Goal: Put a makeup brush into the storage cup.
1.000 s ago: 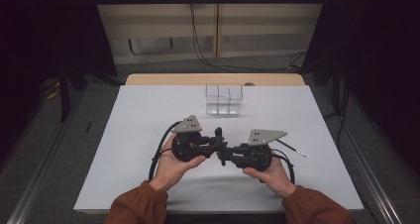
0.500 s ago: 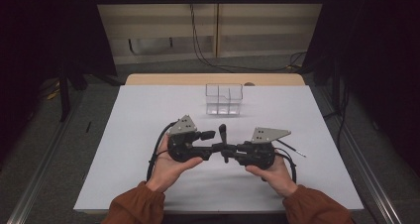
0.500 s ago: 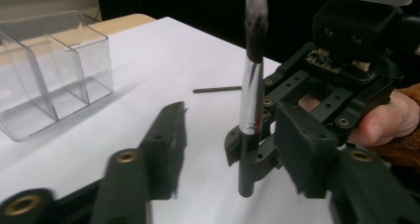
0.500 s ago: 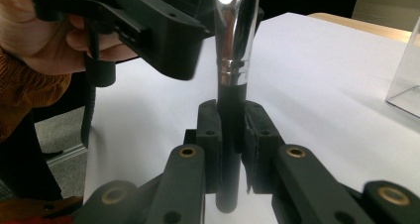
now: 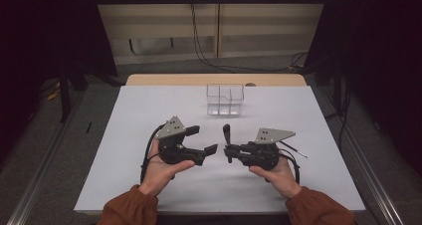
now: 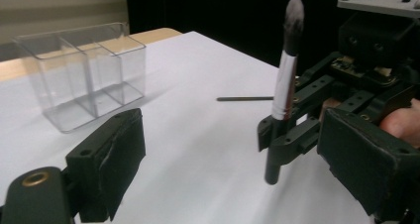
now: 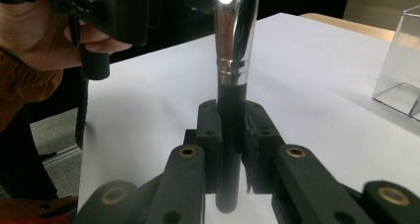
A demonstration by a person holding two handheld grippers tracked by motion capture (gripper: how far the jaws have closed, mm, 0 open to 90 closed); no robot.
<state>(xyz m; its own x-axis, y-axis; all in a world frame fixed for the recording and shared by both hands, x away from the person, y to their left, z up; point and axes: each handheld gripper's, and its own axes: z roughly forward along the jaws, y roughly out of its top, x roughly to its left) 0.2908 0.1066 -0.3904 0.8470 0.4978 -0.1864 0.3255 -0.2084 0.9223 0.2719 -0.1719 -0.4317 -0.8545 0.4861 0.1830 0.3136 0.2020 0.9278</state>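
Note:
A makeup brush (image 5: pixel 227 135) with a black handle, silver ferrule and dark bristles stands upright over the white table. My right gripper (image 5: pixel 229 148) is shut on its handle; in the right gripper view the pads (image 7: pixel 210 135) press the handle of the brush (image 7: pixel 233 45) from both sides. My left gripper (image 5: pixel 203 139) faces it from the left, and its jaws have just been opening. They now stand wide with nothing between them. In the left gripper view the brush (image 6: pixel 285 90) rises a short way beyond the left gripper (image 6: pixel 237 174), clamped by the right gripper (image 6: pixel 292 130).
A clear plastic organiser (image 5: pixel 225 99) with open compartments stands at the back middle of the white table (image 5: pixel 124 180). A thin dark rod (image 5: pixel 291 149) lies on the table beside the right hand. Dark floor and cables lie beyond the table.
The left gripper, earlier shut close against the right gripper and the brush, has opened wide and drawn slightly away to the left. The right gripper and brush have stayed put.

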